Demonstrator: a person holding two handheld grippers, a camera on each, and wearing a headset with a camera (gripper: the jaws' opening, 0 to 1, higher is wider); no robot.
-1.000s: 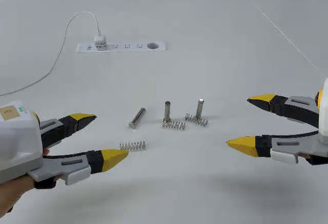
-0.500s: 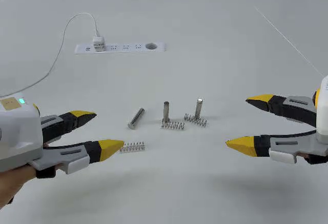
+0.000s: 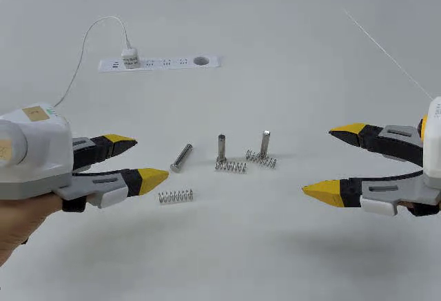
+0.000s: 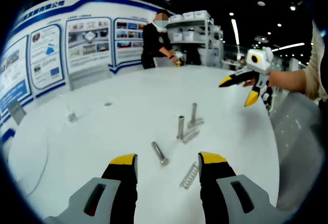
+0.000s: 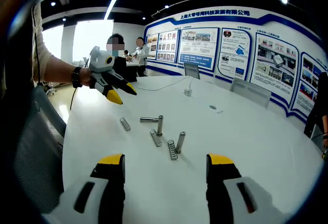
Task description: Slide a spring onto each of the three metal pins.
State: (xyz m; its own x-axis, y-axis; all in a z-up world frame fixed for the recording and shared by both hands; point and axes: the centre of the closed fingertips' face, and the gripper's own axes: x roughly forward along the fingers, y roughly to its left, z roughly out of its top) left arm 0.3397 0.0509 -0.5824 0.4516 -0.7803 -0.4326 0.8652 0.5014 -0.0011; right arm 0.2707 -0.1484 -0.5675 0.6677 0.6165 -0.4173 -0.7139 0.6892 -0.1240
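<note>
2 upright pins [image 3: 221, 147], 1 lying pin [image 3: 181, 158], 3 loose springs [image 3: 176, 195]

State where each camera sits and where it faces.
Head view: on the headset, looking down at the pins; left gripper and right gripper show.
Left gripper view: on the left gripper, facing the right gripper; own jaws show.
Right gripper view: on the right gripper, facing the left gripper; own jaws show.
Shared: the pins.
</note>
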